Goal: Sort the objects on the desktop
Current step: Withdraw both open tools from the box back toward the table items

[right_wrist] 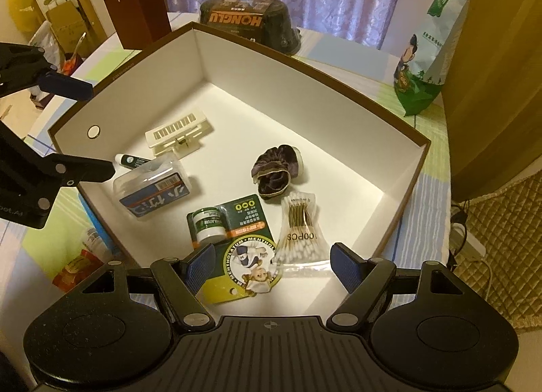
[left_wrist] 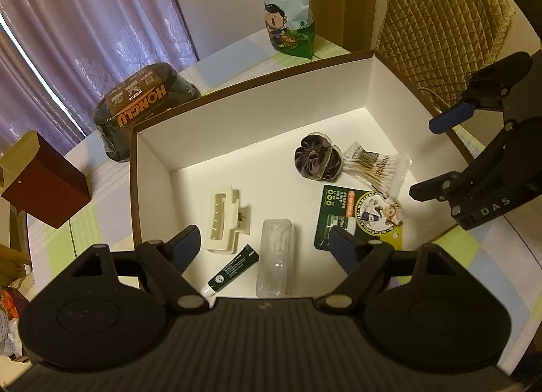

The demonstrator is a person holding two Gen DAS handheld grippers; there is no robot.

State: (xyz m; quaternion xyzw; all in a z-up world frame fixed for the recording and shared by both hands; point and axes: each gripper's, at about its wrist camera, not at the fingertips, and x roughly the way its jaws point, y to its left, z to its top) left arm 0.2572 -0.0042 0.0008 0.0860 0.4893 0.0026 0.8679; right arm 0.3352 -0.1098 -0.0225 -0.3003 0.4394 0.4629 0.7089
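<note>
Box [right_wrist: 399, 172] holds hair clip [right_wrist: 179, 134], scrunchie [right_wrist: 276, 168], cotton swabs [right_wrist: 299, 233], balm card [right_wrist: 244, 243]; both tongs [left_wrist: 264, 239] [right_wrist: 271, 265] apart, empty.

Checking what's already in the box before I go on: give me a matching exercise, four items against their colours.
Items:
1. hair claw clip
2. scrunchie
3. ointment tube
4. cotton swab bag

Colours:
A. clear plastic, white tips
B. cream
C. dark green, white cap
D. dark purple

Pairs: 1-B, 2-D, 3-C, 4-A. All four lie inside the white-lined box; both grippers hover open above it.
</note>
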